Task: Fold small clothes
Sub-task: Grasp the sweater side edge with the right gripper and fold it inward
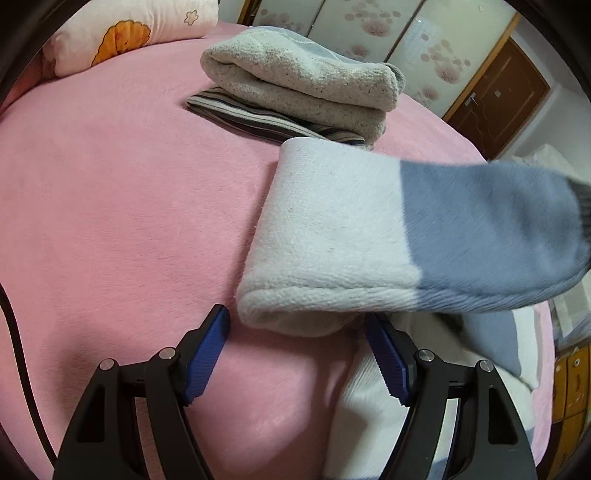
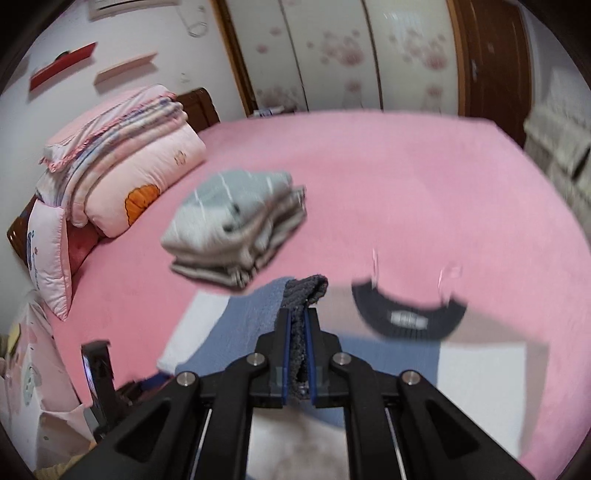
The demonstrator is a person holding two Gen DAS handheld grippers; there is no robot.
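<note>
Left gripper [image 1: 297, 325]: jaws apart, nothing clamped; the rolled white end of the sock lies just beyond and between the blue pads [image 1: 207, 354].
Right gripper [image 2: 298, 314]: jaws together, clamped on the dark grey end of the sock.
Sock [image 1: 369, 236]: white, blue and dark grey; folded over at its white end, blue part raised toward the right above the pink bedsheet [image 1: 110, 221].
Folded stack [image 1: 303, 81]: far centre of the bed, well apart from both grippers.
Pillow [image 1: 122, 33]: far left.
Dark collar [image 2: 408, 314]: right of the right gripper, blurred.
</note>
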